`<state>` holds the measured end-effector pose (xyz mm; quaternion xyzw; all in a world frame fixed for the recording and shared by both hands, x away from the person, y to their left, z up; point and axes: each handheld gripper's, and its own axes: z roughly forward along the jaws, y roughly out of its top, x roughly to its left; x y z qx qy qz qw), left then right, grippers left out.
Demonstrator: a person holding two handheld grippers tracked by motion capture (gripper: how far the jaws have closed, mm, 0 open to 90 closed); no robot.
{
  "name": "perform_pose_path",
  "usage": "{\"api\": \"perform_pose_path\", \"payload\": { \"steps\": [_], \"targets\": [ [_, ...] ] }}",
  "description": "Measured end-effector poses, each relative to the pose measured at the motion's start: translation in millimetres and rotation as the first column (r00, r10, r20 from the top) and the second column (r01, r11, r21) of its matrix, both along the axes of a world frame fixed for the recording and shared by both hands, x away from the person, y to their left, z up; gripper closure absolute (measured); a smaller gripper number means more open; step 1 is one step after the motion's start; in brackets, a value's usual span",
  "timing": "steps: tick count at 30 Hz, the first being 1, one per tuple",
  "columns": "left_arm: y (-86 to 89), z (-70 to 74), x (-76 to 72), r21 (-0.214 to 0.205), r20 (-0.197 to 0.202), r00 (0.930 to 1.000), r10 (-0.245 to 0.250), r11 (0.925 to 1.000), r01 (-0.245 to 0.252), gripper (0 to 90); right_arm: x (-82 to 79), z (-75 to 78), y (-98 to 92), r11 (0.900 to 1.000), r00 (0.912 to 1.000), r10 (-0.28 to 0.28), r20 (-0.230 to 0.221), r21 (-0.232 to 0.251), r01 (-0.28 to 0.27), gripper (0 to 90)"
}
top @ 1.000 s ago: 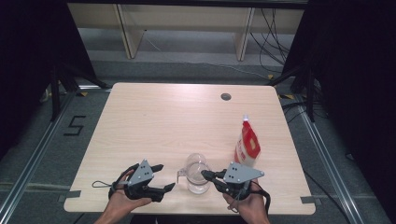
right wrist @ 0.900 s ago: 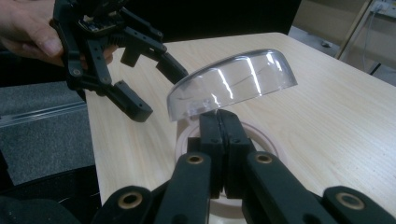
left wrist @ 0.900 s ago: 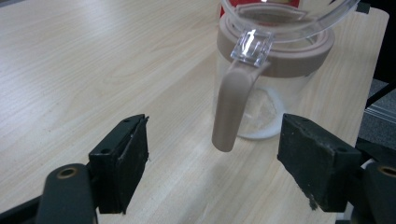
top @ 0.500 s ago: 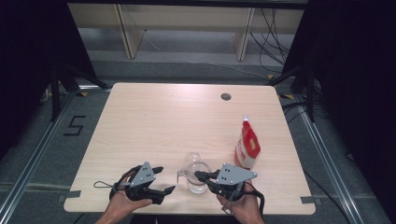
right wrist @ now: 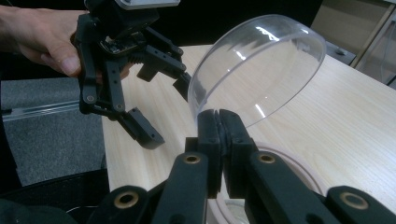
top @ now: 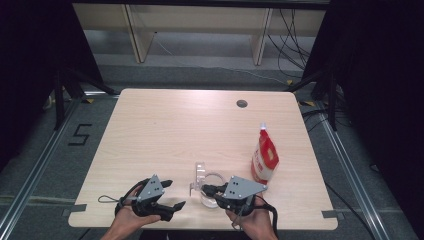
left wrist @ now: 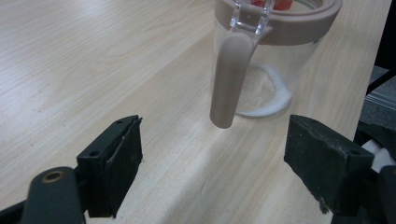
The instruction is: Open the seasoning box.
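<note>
1. Pale wood surface [top: 165, 135] carries a clear jar [top: 212, 192] with a tan rim at its near edge, and a red-and-white pouch [top: 264, 159] just right of the jar.
2. Jar's clear domed lid [right wrist: 257, 70] stands swung open, pinched at its edge by the right gripper [right wrist: 219, 128], jaws shut tight on it.
3. Left gripper [left wrist: 212, 154] faces the jar's tan clasp [left wrist: 230, 77]; its jaws have just been opening wide, nothing between them.
4. Likely step: opening the jar; next, probably steady the jar and reach for the pouch.

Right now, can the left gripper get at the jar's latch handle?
Probably yes: the left gripper is open, the latch handle hangs just ahead between its jaws, and only bare table lies between.
</note>
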<state>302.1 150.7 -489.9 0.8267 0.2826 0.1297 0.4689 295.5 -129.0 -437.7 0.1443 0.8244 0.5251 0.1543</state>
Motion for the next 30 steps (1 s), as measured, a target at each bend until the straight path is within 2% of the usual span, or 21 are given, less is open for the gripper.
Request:
{"api": "perform_pose_path", "payload": {
  "steps": [7,8,11,14,15,16,18,19,20,21,22,27,28,29,30],
  "targets": [
    [-0.6,0.3,0.2,0.004,0.006,0.9999,-0.010,0.9999,0.010,18.1,-0.8,-1.9,5.1,0.9999,0.9999,0.011,0.006,0.002,-0.011,86.8],
    [-0.8,-0.1,-0.1,-0.008,-0.003,1.0000,-0.004,1.0000,0.004,17.9,-1.4,-2.2,4.4,1.0000,1.0000,0.009,0.000,-0.001,-0.009,86.0],
    [-0.9,-1.4,0.7,-0.018,-0.016,0.9999,0.001,0.9998,-0.002,16.2,-1.4,-2.4,-2.0,0.9999,0.9999,-0.012,-0.005,0.008,0.012,80.4],
    [-0.2,-0.9,1.7,-0.020,-0.005,0.9999,-0.010,0.9998,0.010,15.4,-3.0,-5.4,-15.0,0.9985,0.9985,-0.054,-0.011,0.007,0.054,74.1],
    [-1.1,-1.1,0.1,-0.033,-0.024,0.9997,0.007,0.9994,-0.008,15.4,-3.0,-6.6,-17.9,0.9981,0.9981,-0.060,-0.010,0.010,0.060,72.4],
    [-0.8,-1.1,0.5,-0.034,-0.024,0.9997,0.003,0.9994,-0.004,15.4,-2.3,-7.1,-24.5,0.9974,0.9974,-0.072,0.003,0.004,0.072,69.0],
    [-0.9,-1.4,0.3,-0.036,-0.023,0.9997,0.010,0.9993,-0.010,15.4,-4.1,-8.4,-34.4,0.9933,0.9930,-0.115,-0.027,0.009,0.115,63.1],
    [0.4,-1.5,1.4,-0.018,-0.013,0.9999,0.003,0.9998,-0.003,15.4,-3.0,-9.3,-37.2,0.9928,0.9921,-0.120,-0.037,0.004,0.120,59.8],
    [0.0,-1.7,1.2,-0.025,-0.016,0.9999,0.005,0.9997,-0.006,15.4,-2.6,-11.3,-43.1,0.9903,0.9893,-0.139,-0.045,0.000,0.139,58.6],
    [0.0,-1.7,1.3,-0.024,-0.016,0.9998,0.007,0.9997,-0.007,15.4,-2.4,-12.7,-46.0,0.9878,0.9875,-0.155,-0.028,0.007,0.156,58.5],
    [-0.2,-1.7,1.1,-0.027,-0.021,0.9997,0.010,0.9996,-0.010,15.4,-3.0,-13.2,-49.1,0.9879,0.9869,-0.155,-0.045,-0.003,0.155,57.3],
    [0.6,-0.9,2.1,-0.005,-0.003,1.0000,-0.008,1.0000,0.008,15.4,-5.5,-16.0,-65.5,0.9769,0.9760,-0.213,-0.044,0.002,0.214,53.2],
    [-0.3,-1.9,2.0,-0.015,0.004,1.0000,-0.005,0.9999,0.005,15.4,-6.7,-16.6,-68.2,0.9736,0.9725,-0.228,-0.048,0.002,0.228,53.2],
    [-0.4,-1.9,1.9,-0.014,0.004,1.0000,-0.004,0.9999,0.004,15.4,-6.9,-17.1,-70.7,0.9757,0.9742,-0.219,-0.056,0.003,0.219,52.6],
    [-0.2,-1.4,1.9,-0.011,-0.001,1.0000,-0.008,0.9999,0.008,15.4,-7.7,-17.0,-74.0,0.9728,0.9716,-0.232,-0.049,-0.005,0.232,52.3]
  ]
}}
